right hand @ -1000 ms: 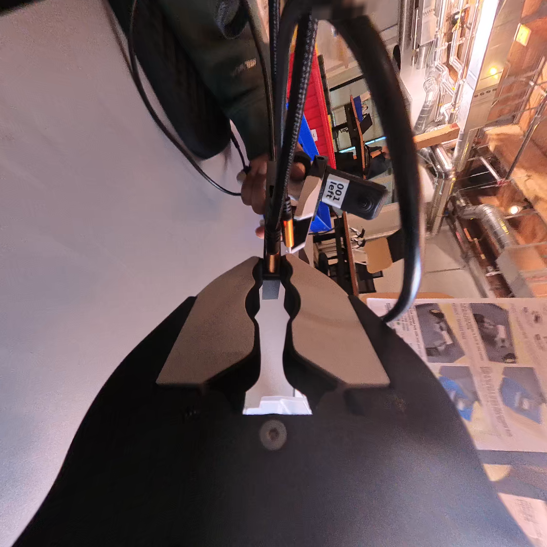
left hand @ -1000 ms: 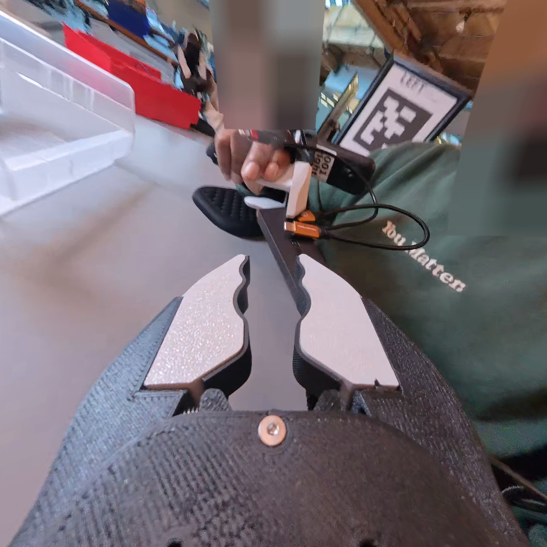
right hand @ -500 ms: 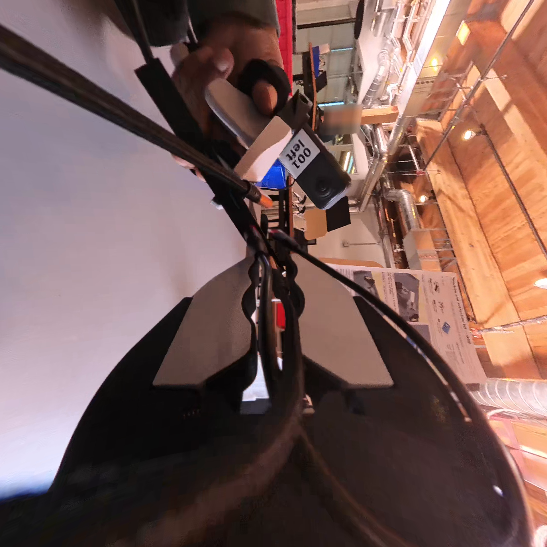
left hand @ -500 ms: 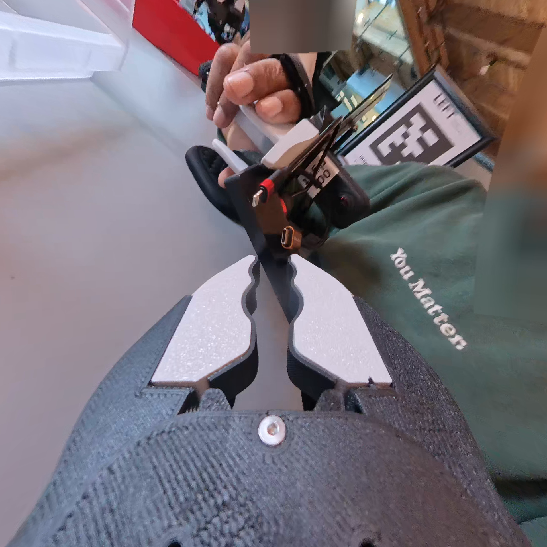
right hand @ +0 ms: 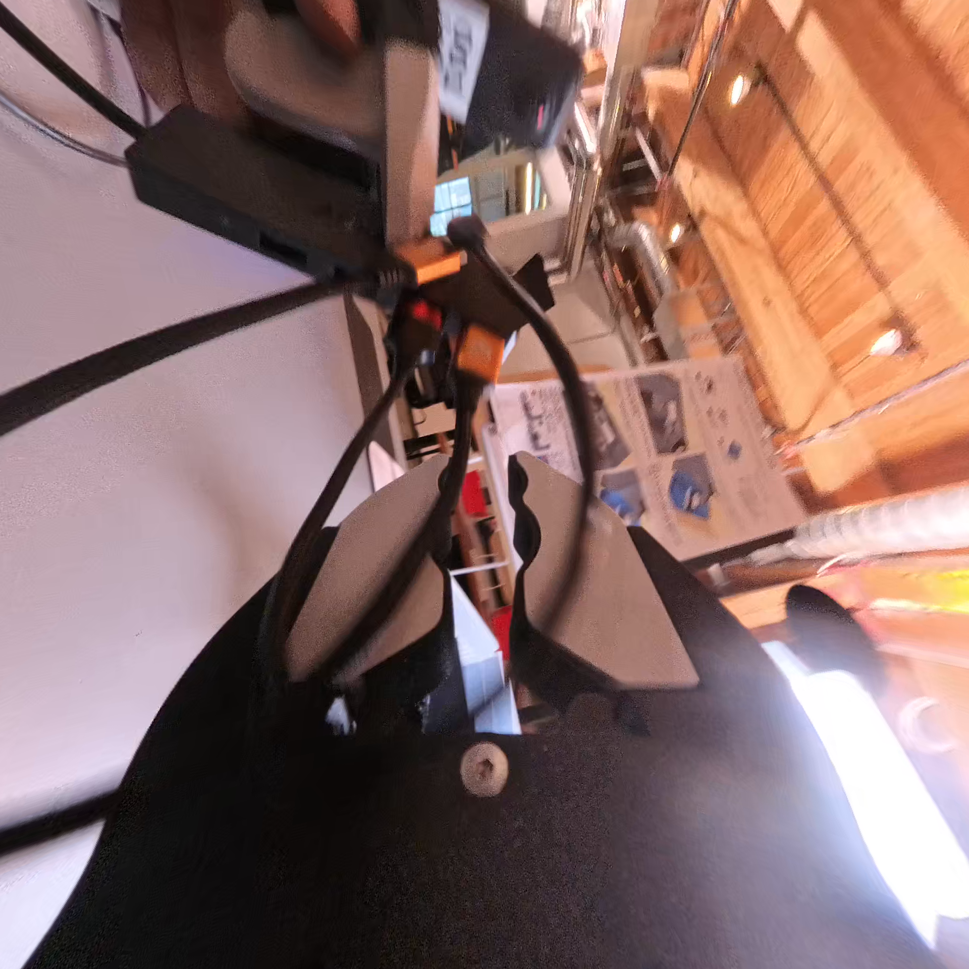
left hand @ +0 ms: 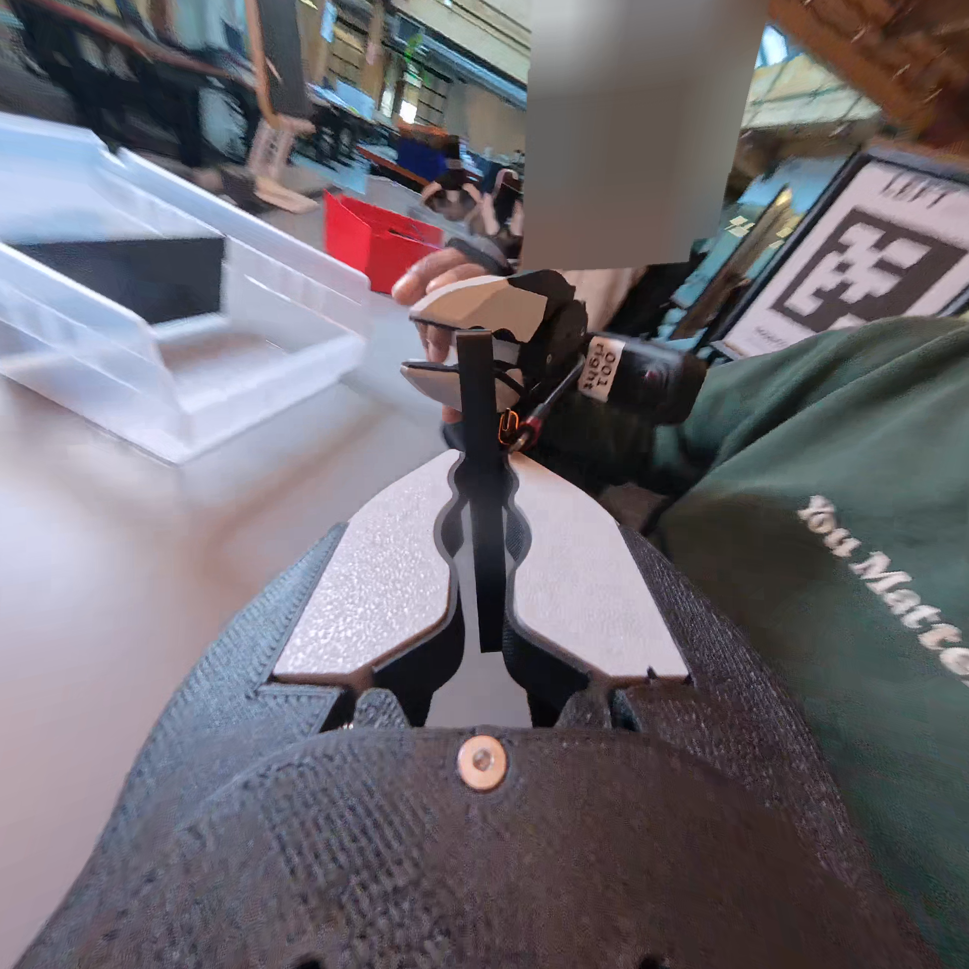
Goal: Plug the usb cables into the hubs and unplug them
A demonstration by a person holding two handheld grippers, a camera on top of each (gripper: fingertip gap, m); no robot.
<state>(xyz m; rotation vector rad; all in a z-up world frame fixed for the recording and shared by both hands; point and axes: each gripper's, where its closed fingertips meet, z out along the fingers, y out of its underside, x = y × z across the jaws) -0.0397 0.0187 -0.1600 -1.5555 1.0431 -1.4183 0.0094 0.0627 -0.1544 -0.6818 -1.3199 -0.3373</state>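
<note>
My left gripper (left hand: 482,461) is shut on a thin black USB hub (left hand: 485,550), held edge-on and upright above the table. An orange-rimmed plug (left hand: 509,427) and a red-tipped one hang beside the hub's far end. My right gripper (left hand: 419,343) shows beyond it, fingers apart on either side of the hub's top. In the right wrist view, my right gripper (right hand: 477,461) is open, with black cables draped over its fingers and one running through the gap. The hub (right hand: 236,194) lies at the upper left. Two orange plugs (right hand: 435,265) (right hand: 480,351) sit near its end; the blur hides whether they are seated.
A clear plastic bin (left hand: 157,341) stands on the table at left, with a red bin (left hand: 377,241) behind it. A person in a green sweatshirt (left hand: 813,472) fills the right. A framed black-and-white marker sign (left hand: 865,251) stands at the back right. The pale tabletop (left hand: 131,577) is at the left.
My left gripper has closed on the hub and turned it upright. My right gripper has opened and let go of the cable plug it held. Both views have swung.
</note>
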